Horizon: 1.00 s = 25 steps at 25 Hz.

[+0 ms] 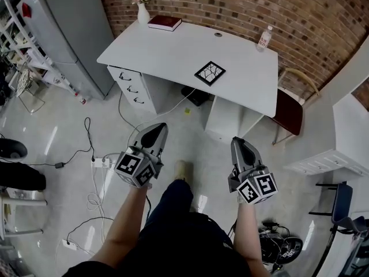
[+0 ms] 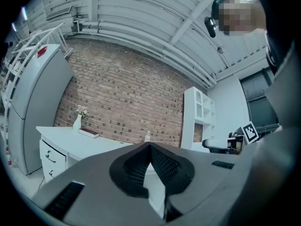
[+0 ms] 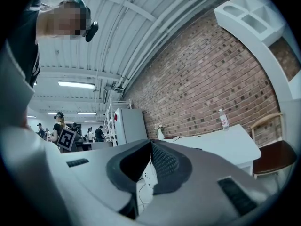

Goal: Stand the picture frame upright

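A black picture frame (image 1: 210, 73) with a white branching pattern lies flat on the white desk (image 1: 167, 51), toward its right front. Both grippers hang over the floor, well short of the desk. My left gripper (image 1: 157, 128) is shut with nothing in it, and its tip (image 2: 149, 146) points at the desk. My right gripper (image 1: 238, 141) is also shut and empty; its tip (image 3: 151, 143) aims toward the desk's right end. The frame does not show in either gripper view.
On the desk stand a white vase with flowers (image 1: 143, 10), a red book (image 1: 164, 22) and a water bottle (image 1: 264, 38). A drawer unit (image 1: 131, 88) sits under the desk, a chair (image 1: 289, 109) at its right. Cables and a power strip (image 1: 101, 162) lie on the floor at left; a grey fridge (image 1: 63, 33) stands beyond.
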Each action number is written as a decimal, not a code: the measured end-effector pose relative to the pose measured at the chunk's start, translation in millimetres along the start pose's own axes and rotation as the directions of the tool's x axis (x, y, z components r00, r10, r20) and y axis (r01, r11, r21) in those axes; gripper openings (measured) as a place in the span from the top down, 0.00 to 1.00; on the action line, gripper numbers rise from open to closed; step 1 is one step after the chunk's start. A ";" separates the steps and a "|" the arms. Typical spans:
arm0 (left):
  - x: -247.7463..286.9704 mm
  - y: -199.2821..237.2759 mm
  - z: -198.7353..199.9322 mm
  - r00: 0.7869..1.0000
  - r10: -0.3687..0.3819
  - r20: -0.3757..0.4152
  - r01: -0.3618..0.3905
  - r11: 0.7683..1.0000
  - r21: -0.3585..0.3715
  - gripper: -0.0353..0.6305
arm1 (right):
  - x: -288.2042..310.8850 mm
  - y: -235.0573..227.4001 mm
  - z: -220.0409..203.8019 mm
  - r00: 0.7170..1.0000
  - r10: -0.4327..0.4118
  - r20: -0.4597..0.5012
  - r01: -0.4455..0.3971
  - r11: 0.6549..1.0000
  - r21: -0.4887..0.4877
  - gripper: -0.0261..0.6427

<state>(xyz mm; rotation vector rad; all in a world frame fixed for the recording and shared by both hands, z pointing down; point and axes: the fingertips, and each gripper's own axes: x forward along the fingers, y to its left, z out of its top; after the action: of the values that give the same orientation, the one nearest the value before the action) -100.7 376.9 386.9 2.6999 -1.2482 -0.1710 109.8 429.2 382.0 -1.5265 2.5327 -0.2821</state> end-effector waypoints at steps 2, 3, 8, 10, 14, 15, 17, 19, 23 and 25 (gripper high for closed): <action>17.0 6.2 -1.9 1.000 -0.008 -0.002 0.008 1.000 -0.003 0.93 | 9.6 -11.9 1.3 1.000 -0.008 -0.005 0.008 1.000 -0.008 0.95; 26.6 10.4 -1.0 1.000 -0.009 0.000 0.009 1.000 -0.003 0.93 | 15.8 -17.3 2.7 1.000 -0.008 -0.009 0.008 1.000 -0.015 0.95; 78.9 30.1 3.5 0.999 -0.031 0.004 0.031 0.999 -0.022 0.93 | 53.9 -44.2 6.1 0.999 -0.010 -0.037 0.009 0.999 -0.032 0.95; 98.0 35.7 1.0 0.999 -0.047 -0.010 0.046 0.998 -0.029 0.93 | 68.7 -54.9 2.7 0.998 -0.014 -0.055 0.013 1.000 -0.028 0.95; 134.2 51.0 -5.2 0.996 -0.073 -0.046 0.072 0.997 -0.027 0.93 | 101.2 -77.1 -5.2 0.996 -0.025 -0.087 0.025 1.000 -0.007 0.95; 142.3 57.1 -6.7 0.996 -0.073 -0.053 0.072 0.997 -0.026 0.93 | 109.6 -81.4 -7.6 0.995 -0.025 -0.096 0.025 1.000 -0.003 0.95; 158.4 69.1 -9.1 0.995 -0.072 -0.065 0.070 0.997 -0.032 0.93 | 125.7 -91.2 -12.2 0.993 -0.029 -0.115 0.030 1.000 0.005 0.95; 174.3 79.9 -11.2 0.994 -0.075 -0.078 0.072 0.996 -0.042 0.93 | 141.4 -101.5 -15.9 0.990 -0.037 -0.135 0.039 0.999 0.015 0.95; 200.8 103.3 -18.0 0.991 -0.082 -0.106 0.078 0.996 -0.047 0.93 | 172.4 -119.6 -26.0 0.984 -0.050 -0.173 0.055 0.998 0.025 0.95; 214.2 115.6 -20.9 0.990 -0.083 -0.116 0.078 0.996 -0.048 0.93 | 188.5 -130.6 -30.2 0.981 -0.060 -0.184 0.067 0.997 0.034 0.95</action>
<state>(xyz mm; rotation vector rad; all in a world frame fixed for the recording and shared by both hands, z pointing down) -45.2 141.6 422.2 2.6819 -1.0906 -0.0465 127.1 204.6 434.5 -1.6378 2.5997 -0.5013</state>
